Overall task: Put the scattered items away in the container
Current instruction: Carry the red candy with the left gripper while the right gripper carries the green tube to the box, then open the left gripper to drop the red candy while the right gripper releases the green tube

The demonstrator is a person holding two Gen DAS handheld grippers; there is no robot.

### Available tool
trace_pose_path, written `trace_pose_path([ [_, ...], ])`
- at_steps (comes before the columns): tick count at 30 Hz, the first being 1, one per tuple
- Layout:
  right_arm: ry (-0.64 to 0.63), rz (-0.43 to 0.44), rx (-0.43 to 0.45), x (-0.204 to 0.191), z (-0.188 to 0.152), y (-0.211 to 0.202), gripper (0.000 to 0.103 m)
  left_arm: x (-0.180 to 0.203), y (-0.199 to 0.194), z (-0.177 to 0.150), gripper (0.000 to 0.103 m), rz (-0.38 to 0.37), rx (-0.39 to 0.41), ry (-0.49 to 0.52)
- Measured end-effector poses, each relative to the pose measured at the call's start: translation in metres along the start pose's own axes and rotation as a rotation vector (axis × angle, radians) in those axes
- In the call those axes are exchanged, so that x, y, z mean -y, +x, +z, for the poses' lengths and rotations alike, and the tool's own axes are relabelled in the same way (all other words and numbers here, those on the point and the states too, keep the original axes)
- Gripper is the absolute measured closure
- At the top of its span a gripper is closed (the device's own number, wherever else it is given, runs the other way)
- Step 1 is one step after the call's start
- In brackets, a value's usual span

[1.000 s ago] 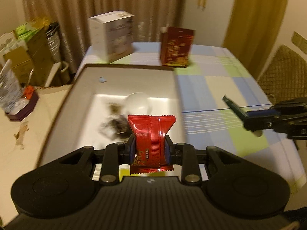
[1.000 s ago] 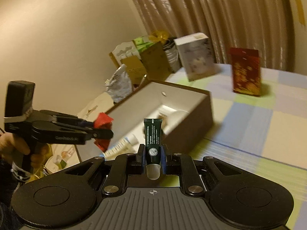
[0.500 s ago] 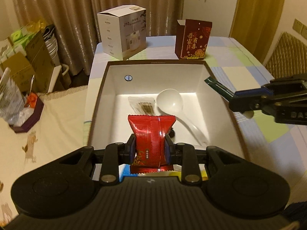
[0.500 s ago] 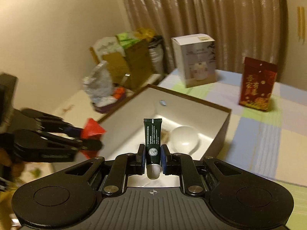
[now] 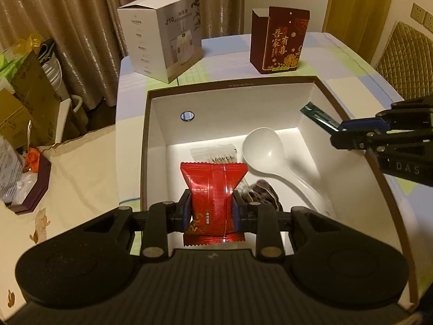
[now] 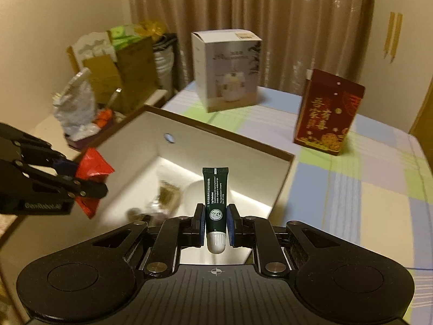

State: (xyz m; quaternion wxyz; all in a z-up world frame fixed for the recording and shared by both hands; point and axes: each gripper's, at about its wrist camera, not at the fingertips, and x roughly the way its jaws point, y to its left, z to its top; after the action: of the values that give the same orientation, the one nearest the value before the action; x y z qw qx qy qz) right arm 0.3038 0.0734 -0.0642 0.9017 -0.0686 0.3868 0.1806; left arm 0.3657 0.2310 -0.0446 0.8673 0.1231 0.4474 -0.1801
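2 claws over box (image 5: 151, 146): L claw (image 5: 212, 211) grips 1 red packet (image 5: 213, 189), R claw (image 6: 215, 224) 1 green tube (image 6: 216, 189).

I am working in a lived-in home: floor-length curtains (image 5: 67, 27), a tabletop (image 6: 351, 178) under a pastel checked cloth, a quilted chair (image 5: 406, 57), gift boxes (image 5: 278, 40) and stacked cartons (image 6: 119, 65) beside it.

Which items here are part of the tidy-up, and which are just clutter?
Job:
- red snack packet, in left claw
- green tube, in right claw
- open box holding white spoon, clear sachet, dark packet

Lying about:
- white carton
- red gift box
- bags beside the table
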Motion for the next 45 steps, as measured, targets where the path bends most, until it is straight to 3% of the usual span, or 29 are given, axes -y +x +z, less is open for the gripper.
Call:
trace_pose_path([
  [11, -0.064, -0.117, -0.020, -0.002, 0.003, 0.030, 0.085, -0.006, 0.039, 0.025, 0.079, -0.038, -0.025, 0.033],
  [22, -0.146, -0.142, -0.029, -0.002, 0.004, 0.048, 0.084, -0.007, 0.060, 0.032, 0.079, -0.062, -0.051, 0.037],
  [24, -0.171, -0.113, -0.024, -0.004, 0.003, 0.047, 0.062, -0.007, 0.061, 0.032, 0.079, -0.063, -0.052, 0.036],
  [25, -0.169, -0.076, -0.012, -0.004, 0.002, 0.044, 0.036, -0.007, 0.061, 0.032, 0.079, -0.064, -0.052, 0.036],
  [26, -0.166, -0.053, 0.015, -0.005, 0.001, 0.039, 0.024, -0.007, 0.061, 0.032, 0.079, -0.064, -0.052, 0.035],
  [45, -0.202, -0.012, 0.023, -0.010, -0.008, 0.019, 0.021, -0.005, 0.052, 0.023, 0.078, -0.040, -0.075, 0.032],
])
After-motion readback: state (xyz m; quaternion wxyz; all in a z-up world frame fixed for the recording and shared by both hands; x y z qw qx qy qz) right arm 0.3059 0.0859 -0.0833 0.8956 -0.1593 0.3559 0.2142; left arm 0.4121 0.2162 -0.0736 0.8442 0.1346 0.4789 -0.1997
